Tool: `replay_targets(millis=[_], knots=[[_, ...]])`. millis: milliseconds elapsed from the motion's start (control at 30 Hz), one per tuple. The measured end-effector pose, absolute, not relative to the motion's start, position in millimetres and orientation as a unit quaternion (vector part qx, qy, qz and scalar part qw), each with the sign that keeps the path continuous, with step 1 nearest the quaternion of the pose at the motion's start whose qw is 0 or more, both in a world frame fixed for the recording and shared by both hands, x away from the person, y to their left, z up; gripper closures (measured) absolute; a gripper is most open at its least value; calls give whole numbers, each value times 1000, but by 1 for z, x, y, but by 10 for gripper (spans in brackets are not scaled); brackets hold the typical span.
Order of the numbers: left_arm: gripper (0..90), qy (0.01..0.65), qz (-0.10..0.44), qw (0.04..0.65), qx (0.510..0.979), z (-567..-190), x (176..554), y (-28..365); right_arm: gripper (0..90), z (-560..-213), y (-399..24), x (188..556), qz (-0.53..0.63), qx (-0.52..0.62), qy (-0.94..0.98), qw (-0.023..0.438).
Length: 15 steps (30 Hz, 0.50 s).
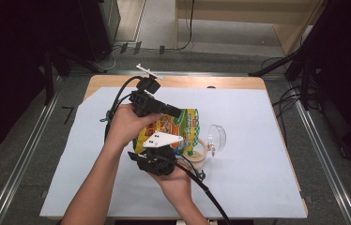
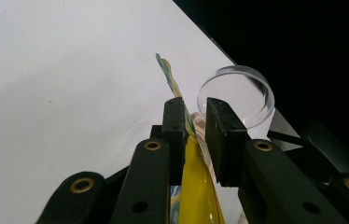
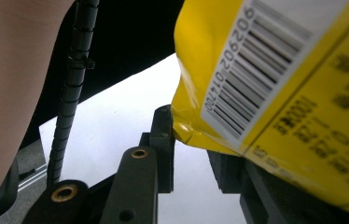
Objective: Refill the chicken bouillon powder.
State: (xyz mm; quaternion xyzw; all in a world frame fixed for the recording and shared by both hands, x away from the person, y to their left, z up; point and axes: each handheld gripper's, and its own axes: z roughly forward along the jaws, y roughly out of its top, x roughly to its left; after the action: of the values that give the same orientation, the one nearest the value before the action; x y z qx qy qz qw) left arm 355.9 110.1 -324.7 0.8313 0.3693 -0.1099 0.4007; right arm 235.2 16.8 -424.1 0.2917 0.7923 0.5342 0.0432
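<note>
A yellow snack bag [image 1: 171, 127] with green and printed panels is held up over the middle of the table between both grippers. My left gripper [image 1: 177, 112] reaches in from the far left and is shut on the bag's upper edge; in the left gripper view the thin bag [image 2: 196, 186] runs between its jaws [image 2: 193, 109]. My right gripper [image 1: 166, 149], with a grey plate on top, comes from the near side. In the right gripper view it [image 3: 191, 135] is shut on the bag's lower corner [image 3: 275, 70], barcode side facing it; one jaw is hidden behind the bag.
A clear plastic cup [image 1: 217, 136] lies on its side just right of the bag, and also appears beyond the left jaws as a clear plastic cup [image 2: 238, 93]. A tape roll [image 1: 198, 157] sits near it. White paper [image 1: 258, 178] covers the wooden table [image 1: 173, 82]. Cables trail from both grippers.
</note>
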Motion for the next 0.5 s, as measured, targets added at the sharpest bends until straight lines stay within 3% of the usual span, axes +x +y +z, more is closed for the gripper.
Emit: replay_targets(millis=[500], knots=[[784,369,-111,402,831,-325,356,110,749,-424,16,235,534,291,793,44]])
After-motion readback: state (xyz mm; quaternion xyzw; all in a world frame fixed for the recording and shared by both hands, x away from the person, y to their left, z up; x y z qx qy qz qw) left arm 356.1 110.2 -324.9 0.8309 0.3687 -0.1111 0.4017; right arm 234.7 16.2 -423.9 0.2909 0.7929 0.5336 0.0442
